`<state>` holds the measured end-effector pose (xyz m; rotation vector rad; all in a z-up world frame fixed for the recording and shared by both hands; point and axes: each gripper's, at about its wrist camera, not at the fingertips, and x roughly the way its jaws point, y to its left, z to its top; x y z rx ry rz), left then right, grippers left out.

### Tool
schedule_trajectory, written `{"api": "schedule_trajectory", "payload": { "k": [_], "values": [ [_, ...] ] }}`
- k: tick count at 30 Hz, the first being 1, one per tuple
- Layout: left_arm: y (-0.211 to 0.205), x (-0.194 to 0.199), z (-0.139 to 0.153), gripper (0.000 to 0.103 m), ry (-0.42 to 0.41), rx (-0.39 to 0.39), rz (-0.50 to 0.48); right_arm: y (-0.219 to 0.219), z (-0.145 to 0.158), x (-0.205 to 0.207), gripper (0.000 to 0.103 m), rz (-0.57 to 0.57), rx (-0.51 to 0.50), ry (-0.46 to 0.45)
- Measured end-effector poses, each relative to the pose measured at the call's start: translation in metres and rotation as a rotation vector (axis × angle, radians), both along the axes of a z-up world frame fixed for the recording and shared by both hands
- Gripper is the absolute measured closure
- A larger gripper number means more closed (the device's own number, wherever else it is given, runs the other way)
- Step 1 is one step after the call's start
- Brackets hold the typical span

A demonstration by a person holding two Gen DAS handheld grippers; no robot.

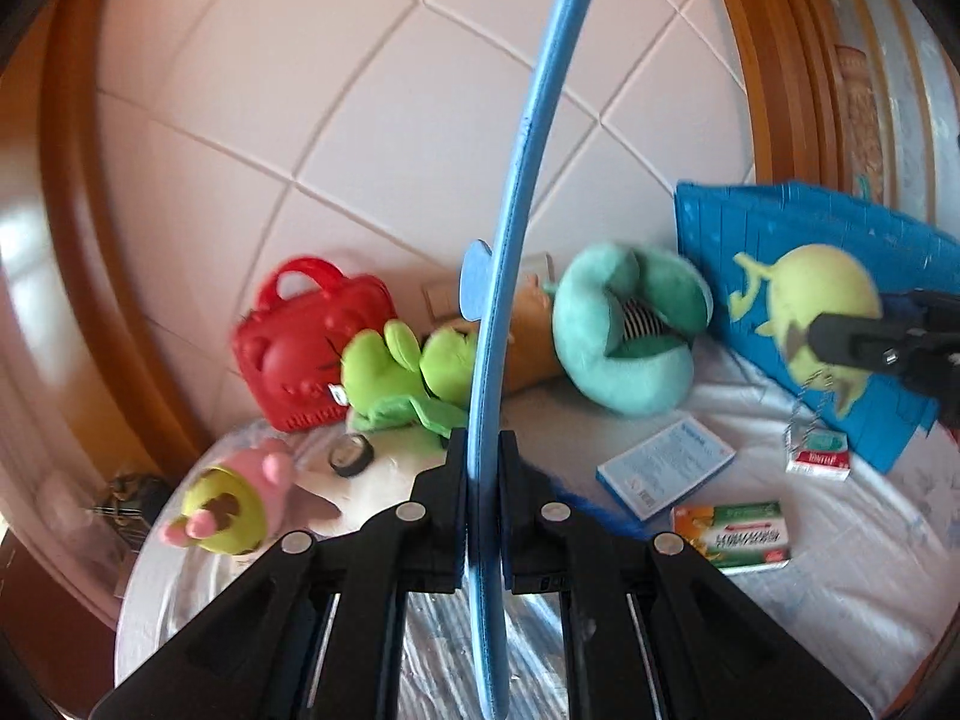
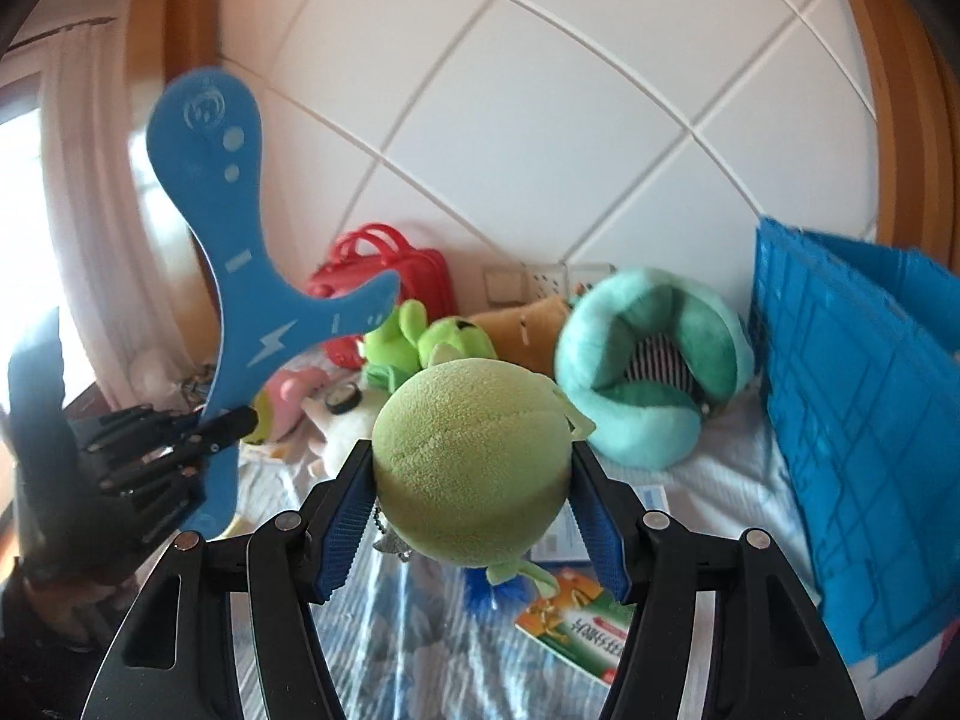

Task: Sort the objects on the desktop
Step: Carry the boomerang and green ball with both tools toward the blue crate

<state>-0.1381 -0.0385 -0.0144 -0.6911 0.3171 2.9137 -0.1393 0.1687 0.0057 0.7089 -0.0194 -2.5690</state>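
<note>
My left gripper (image 1: 483, 468) is shut on a flat blue foam boomerang (image 1: 510, 210), seen edge-on and held upright above the table. In the right wrist view the boomerang (image 2: 252, 276) shows its face, with the left gripper (image 2: 222, 426) at its lower arm. My right gripper (image 2: 471, 480) is shut on a round light-green plush toy (image 2: 474, 468) and holds it above the table. In the left wrist view that plush (image 1: 822, 300) hangs in front of a blue crate (image 1: 798, 240), with the right gripper (image 1: 840, 336) at its right side.
On the white tablecloth (image 1: 750, 420) lie a red toy case (image 1: 306, 354), a bright green plush (image 1: 408, 372), a teal neck pillow (image 1: 630, 330), a pink and green plush (image 1: 240, 498), a tape roll (image 1: 351, 456), a blue-white box (image 1: 666, 468), a green-orange box (image 1: 732, 534) and a small red-white pack (image 1: 819, 459). The tiled wall is behind.
</note>
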Motion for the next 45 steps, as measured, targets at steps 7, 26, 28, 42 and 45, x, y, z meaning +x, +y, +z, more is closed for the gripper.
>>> {"api": "schedule_trajectory", "payload": {
  "k": [7, 26, 28, 42, 45],
  "values": [
    [0.027, 0.037, 0.033, 0.095, 0.079, 0.016, 0.072, 0.019, 0.031, 0.013, 0.04, 0.074, 0.007, 0.073],
    [0.076, 0.075, 0.071, 0.095, 0.158, 0.056, -0.022, 0.071, 0.061, 0.052, 0.041, -0.025, 0.013, 0.121],
    [0.086, 0.076, 0.075, 0.095, 0.155, 0.059, -0.047, 0.079, 0.063, 0.056, 0.041, -0.047, 0.016, 0.125],
    [0.222, 0.053, 0.111, 0.095, 0.215, 0.088, -0.205, 0.205, 0.105, 0.055, 0.041, -0.19, 0.018, 0.177],
    [0.262, 0.045, 0.117, 0.095, 0.222, 0.097, -0.237, 0.245, 0.116, 0.047, 0.041, -0.22, 0.028, 0.198]
  ]
}}
